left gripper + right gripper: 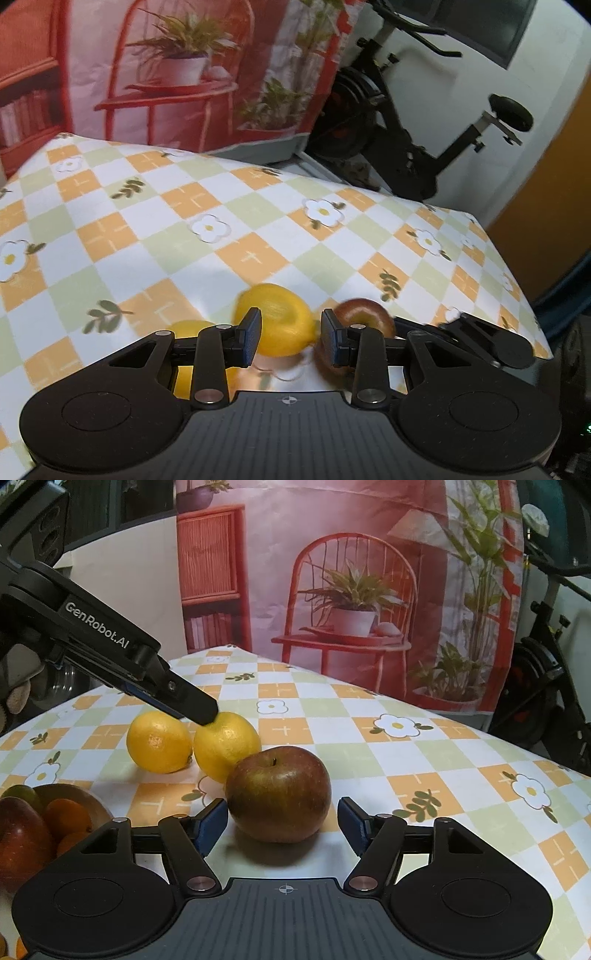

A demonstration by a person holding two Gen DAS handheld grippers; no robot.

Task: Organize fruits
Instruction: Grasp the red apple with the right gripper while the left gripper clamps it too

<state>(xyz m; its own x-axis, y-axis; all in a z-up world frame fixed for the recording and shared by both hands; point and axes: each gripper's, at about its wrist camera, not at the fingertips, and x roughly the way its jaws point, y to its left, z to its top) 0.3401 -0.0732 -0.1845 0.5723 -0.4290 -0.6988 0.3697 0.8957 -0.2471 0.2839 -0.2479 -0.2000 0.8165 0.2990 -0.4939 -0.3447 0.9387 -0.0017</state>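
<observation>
A yellow lemon (284, 321) sits on the checked tablecloth with my left gripper (291, 338) shut on its near upper part. From the right wrist view, one left finger (199, 705) rests on top of that lemon (229, 746). A second lemon (159, 742) lies just left of it. A red-brown apple (277, 790) stands upright on the cloth between the fingers of my right gripper (282, 821). That gripper is open, with a small gap on the apple's right side. The apple (364, 317) also shows to the right of the held lemon.
A wooden bowl (85, 795) at the near left holds a red apple (18, 834), oranges (66, 816) and a green fruit. The tablecloth (406, 760) runs to the far and right edges. A printed backdrop hangs behind, and an exercise bike (406, 147) stands beyond the right corner.
</observation>
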